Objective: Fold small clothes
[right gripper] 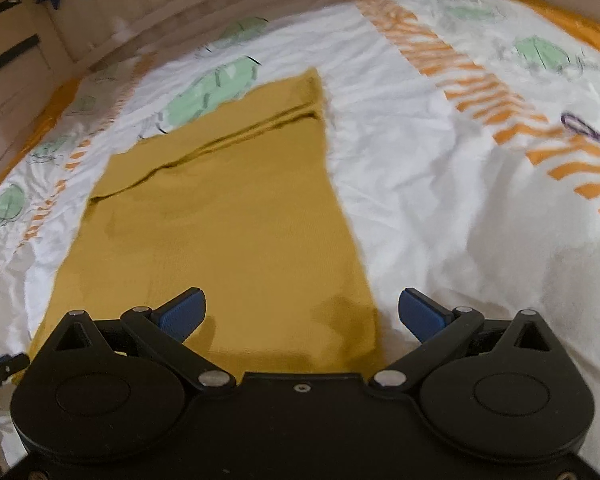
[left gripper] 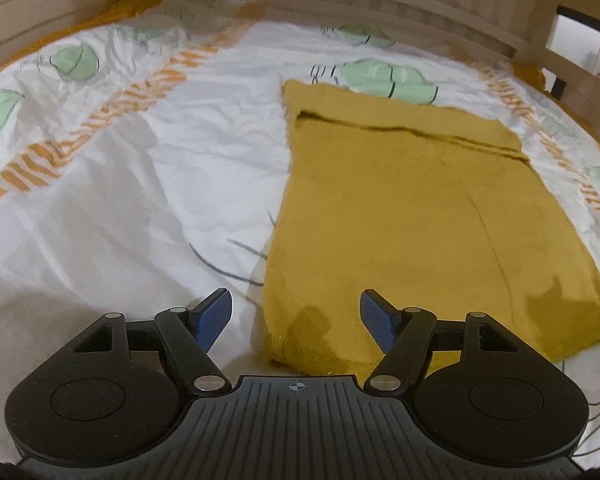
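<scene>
Two blue-padded fingers of the left gripper (left gripper: 296, 316) stand spread wide in the left wrist view, nothing between the pads. They hover over the near left corner of the mustard cloth (left gripper: 412, 216), which lies flat on the white printed bed sheet (left gripper: 120, 208), a fold line across its far end. In the right wrist view, the right gripper (right gripper: 302, 314) is also spread and empty, above the cloth's near right corner.
</scene>
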Tool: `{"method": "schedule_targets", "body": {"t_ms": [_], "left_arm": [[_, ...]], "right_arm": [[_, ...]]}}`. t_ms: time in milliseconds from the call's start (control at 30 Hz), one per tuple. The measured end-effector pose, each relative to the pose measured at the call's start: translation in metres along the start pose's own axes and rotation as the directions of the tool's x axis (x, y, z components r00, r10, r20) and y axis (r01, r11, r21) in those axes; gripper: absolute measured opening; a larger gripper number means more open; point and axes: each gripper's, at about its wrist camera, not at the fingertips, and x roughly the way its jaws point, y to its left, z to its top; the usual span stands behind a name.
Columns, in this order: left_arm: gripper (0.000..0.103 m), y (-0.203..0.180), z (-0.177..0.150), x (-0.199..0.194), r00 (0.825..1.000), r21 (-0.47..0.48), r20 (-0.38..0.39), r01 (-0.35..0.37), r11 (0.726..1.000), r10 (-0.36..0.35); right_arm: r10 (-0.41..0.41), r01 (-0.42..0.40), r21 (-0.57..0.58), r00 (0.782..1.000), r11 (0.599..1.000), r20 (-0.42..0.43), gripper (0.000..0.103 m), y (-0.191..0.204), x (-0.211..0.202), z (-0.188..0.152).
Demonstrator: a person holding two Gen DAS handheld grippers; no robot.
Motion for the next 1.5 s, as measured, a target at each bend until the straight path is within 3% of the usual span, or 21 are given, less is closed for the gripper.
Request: {"method": "schedule_targets", "body": {"t_ms": [200,333,667,1167,1400,1500], "left_arm": [[0.07,0.005,-0.009,0.013,0.999,0.022,-0.04,-0.021,1.0,0.022],[0.075,0.006,-0.008,0.019,0.998,0.033,-0.069,0.013,0.999,-0.011],[0.076,0.009,-0.007,0.03,0.991,0.034,-0.122,0.066,0.997,-0.061],[0.075,0.011,-0.006,0.035,0.985,0.026,-0.14,0.102,0.994,-0.097],[0.055,0.016,-0.005,0.034,0.982,-0.001,-0.141,0.126,0.992,-0.125],[0.052,0.017,-0.005,0.033,0.98,-0.013,-0.144,0.136,0.991,-0.136]], "right_arm": [[0.007,-0.006,0.019,0.998,1.0,-0.059,0.103,-0.01,0.012,-0.004],[0.007,-0.005,0.018,0.996,1.0,-0.085,0.103,-0.01,0.016,-0.005],[0.006,-0.007,-0.008,0.989,1.0,-0.151,0.103,-0.008,0.021,-0.006],[0.155,-0.144,0.062,0.96,0.988,-0.232,0.103,-0.013,0.015,-0.007],[0.186,-0.175,0.067,0.955,0.982,-0.233,0.101,-0.013,0.01,-0.008],[0.181,-0.169,0.073,0.959,0.983,-0.22,0.097,-0.014,0.008,-0.008]]}}
